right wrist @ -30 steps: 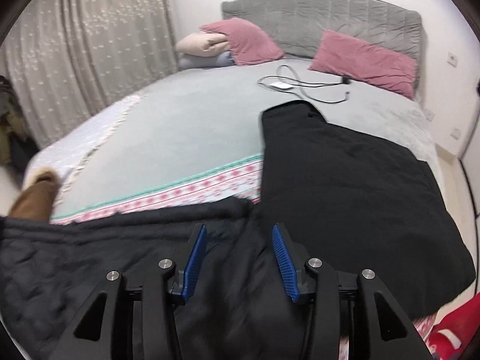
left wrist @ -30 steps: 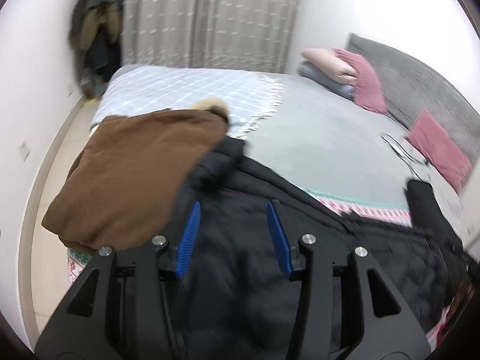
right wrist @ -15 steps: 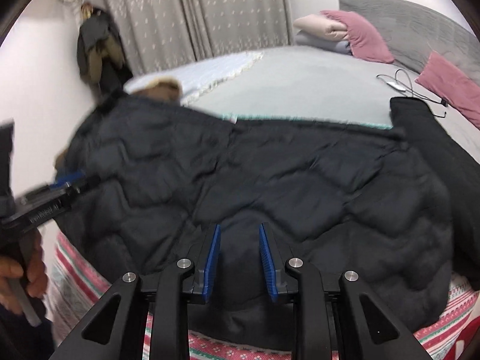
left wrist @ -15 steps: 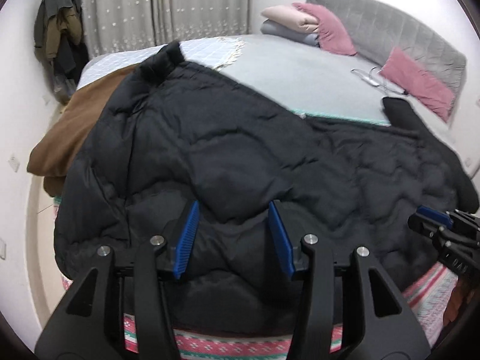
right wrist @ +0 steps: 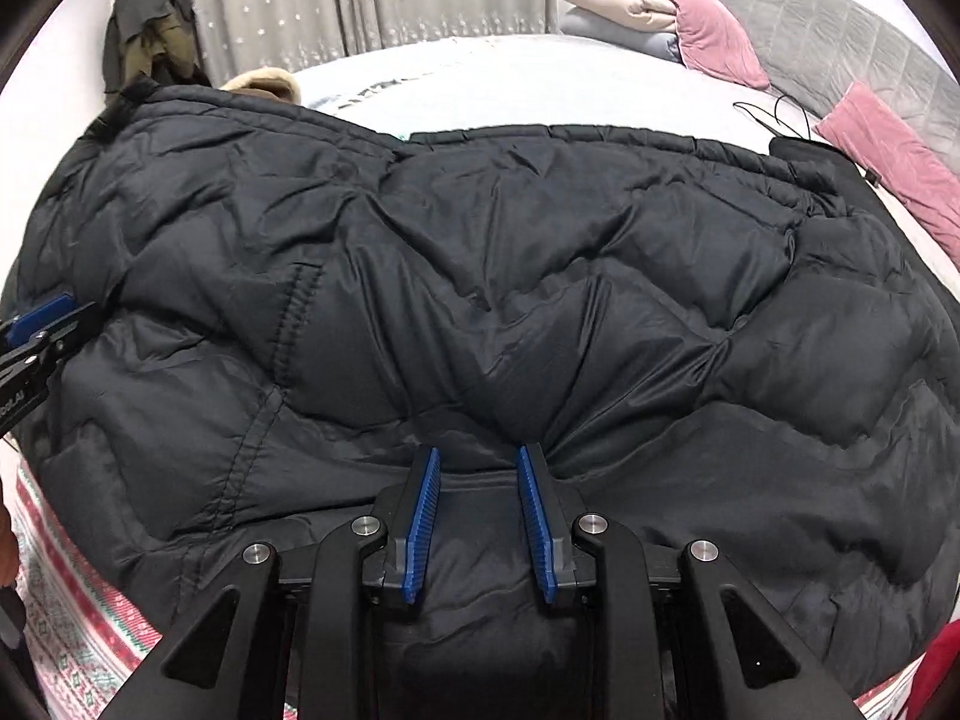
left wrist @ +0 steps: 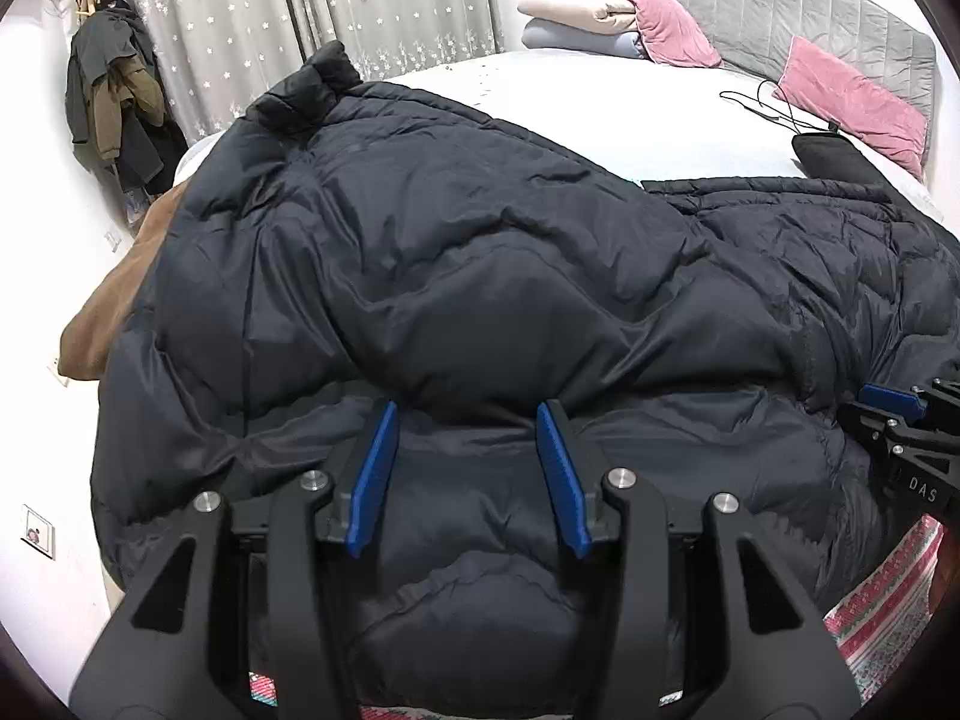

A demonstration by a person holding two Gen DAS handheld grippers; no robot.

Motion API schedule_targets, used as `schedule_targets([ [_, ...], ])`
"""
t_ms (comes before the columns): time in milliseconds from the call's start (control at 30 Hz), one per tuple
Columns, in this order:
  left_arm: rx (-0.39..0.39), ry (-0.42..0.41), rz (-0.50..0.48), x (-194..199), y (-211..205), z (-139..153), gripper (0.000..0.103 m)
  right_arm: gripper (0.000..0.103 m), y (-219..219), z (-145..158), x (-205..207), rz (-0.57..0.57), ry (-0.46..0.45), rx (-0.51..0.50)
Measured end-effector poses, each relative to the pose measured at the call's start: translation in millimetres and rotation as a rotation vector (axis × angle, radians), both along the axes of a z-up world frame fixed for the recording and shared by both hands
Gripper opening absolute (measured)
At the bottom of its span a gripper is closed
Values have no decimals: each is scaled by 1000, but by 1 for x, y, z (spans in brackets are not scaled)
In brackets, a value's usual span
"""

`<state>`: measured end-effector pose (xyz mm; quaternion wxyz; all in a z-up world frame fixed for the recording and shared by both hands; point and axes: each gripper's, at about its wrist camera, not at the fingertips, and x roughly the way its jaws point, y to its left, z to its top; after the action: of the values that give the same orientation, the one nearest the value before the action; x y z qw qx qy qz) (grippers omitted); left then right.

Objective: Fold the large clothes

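You are looking at a black quilted puffer coat point(left wrist: 480, 252) lying spread and rumpled across the near edge of the bed, filling the frame's middle, its collar bunching at upper left.

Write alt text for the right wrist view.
A black quilted puffer jacket lies spread across a bed, with the right gripper pinching a fold of its near edge. The left gripper enters from the left edge, and pink pillows lie by a grey headboard.

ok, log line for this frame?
black jacket: spread on bed | left gripper: clamping jacket | right gripper: jaws just closing on jacket
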<state>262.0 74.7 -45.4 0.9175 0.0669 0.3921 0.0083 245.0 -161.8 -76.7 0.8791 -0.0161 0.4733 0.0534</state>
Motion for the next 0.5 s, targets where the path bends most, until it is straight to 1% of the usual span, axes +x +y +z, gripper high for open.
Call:
schedule_targets([
  [167,-45,15,25,-8,5,10,50,28,0,0,-2,-5,-8,-8],
  [233,-68,-10,20,-19,9,18,50,28,2,3,-5,-2,-11,-7],
  [300,-40,-24,26,-28,12,21,50,28,1,4,-5,-3,-7,9],
  [367,-13,-8,54,-27,22,16,50,28,-3,3,-4,-6,-1,26],
  [433,-36,22,107,-24,43,5,50,29,-5,2,-2,-13,2,37],
  [500,-63,28,133,-22,58,0,50,29,-5,0,0,-16,0,38],
])
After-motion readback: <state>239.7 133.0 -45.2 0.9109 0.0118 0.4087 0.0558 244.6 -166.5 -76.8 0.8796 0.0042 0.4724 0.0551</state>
